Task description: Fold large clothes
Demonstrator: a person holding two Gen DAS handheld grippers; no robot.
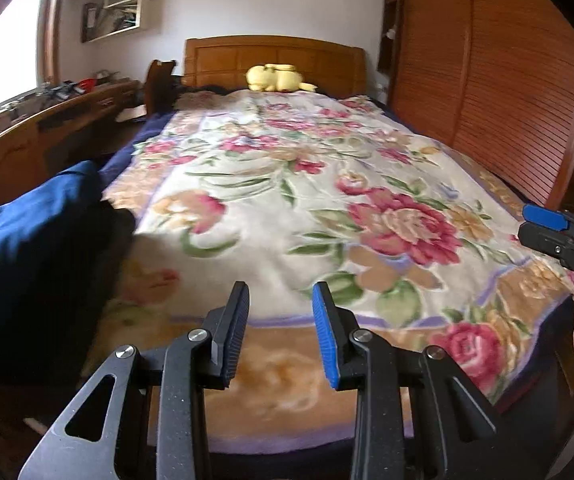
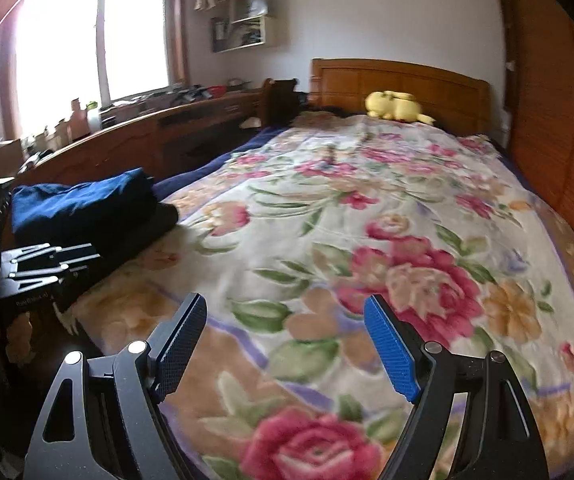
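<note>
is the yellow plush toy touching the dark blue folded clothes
Apart. The right wrist view shows the yellow plush toy by the headboard, the dark blue folded clothes far down the bed's left edge.

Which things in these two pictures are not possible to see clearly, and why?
- Blue clothes: left wrist view, cut by the left edge and blurred; garment type unclear.
- Dark garment under them: right wrist view, mostly covered.
- Desk items: too small, washed out by window glare.
- Right gripper: left wrist view, cut by the right edge.
- Shelf contents: too small.
</note>
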